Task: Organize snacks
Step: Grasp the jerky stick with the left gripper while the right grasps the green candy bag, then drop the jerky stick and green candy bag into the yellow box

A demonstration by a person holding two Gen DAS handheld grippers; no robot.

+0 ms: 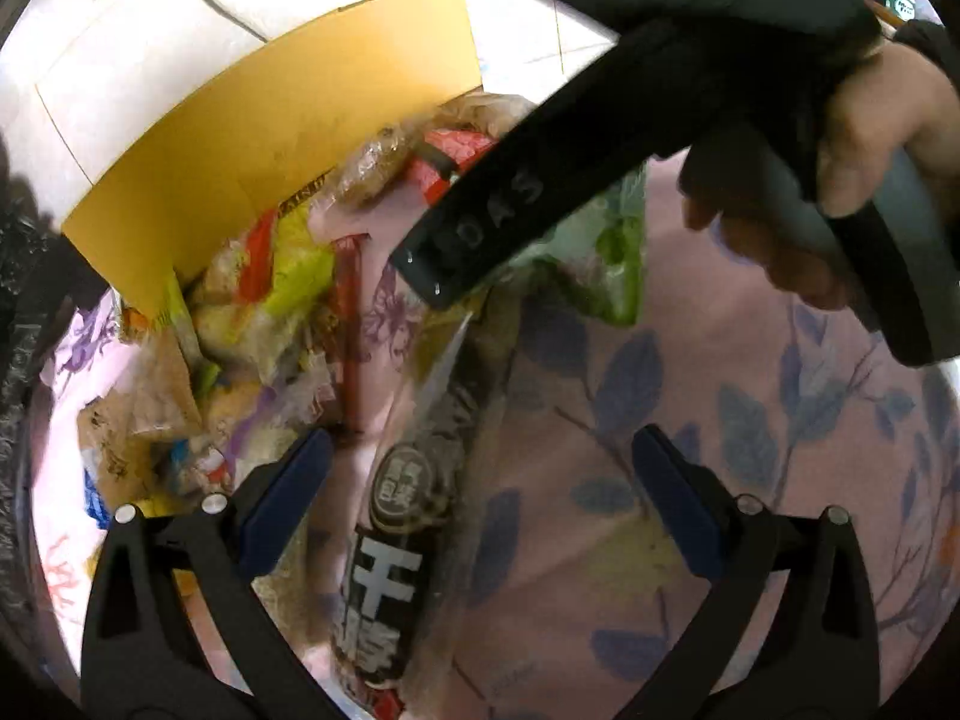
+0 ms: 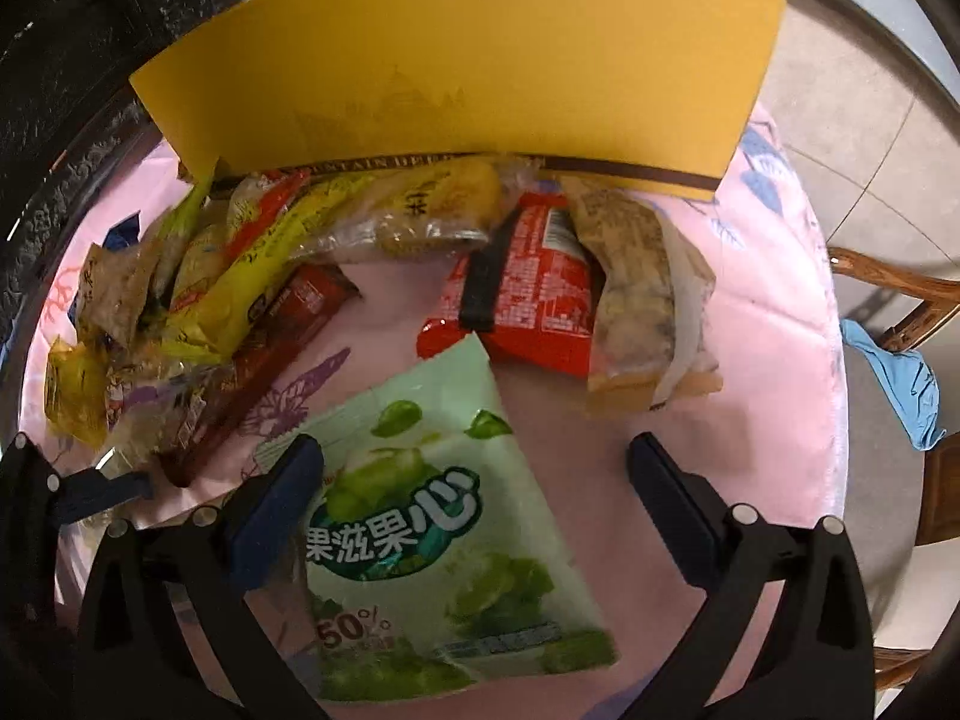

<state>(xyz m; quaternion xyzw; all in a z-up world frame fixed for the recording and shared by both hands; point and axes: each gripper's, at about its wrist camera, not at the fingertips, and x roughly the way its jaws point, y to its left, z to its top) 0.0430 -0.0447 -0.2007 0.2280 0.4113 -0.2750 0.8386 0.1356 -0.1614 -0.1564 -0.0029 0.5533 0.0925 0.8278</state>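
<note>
Snack packets lie on a pink floral cloth in front of a yellow box (image 2: 468, 60). My left gripper (image 1: 480, 468) is open over a long black-labelled packet (image 1: 408, 516) that lies between its fingers. My right gripper (image 2: 474, 474) is open over a pale green fruit-candy bag (image 2: 432, 528); its left finger overlaps the bag's edge. In the left wrist view the right gripper's black body (image 1: 630, 138) and the hand holding it hang above the green bag (image 1: 606, 252). A red packet (image 2: 528, 294) and a heap of yellow and clear packets (image 2: 240, 276) lie by the box.
The yellow box (image 1: 270, 162) stands upright at the back of the cloth. A dark carved edge (image 2: 54, 192) rims the table on the left. A wooden chair with blue cloth (image 2: 900, 372) stands right of the table. White furniture (image 1: 150, 30) lies beyond.
</note>
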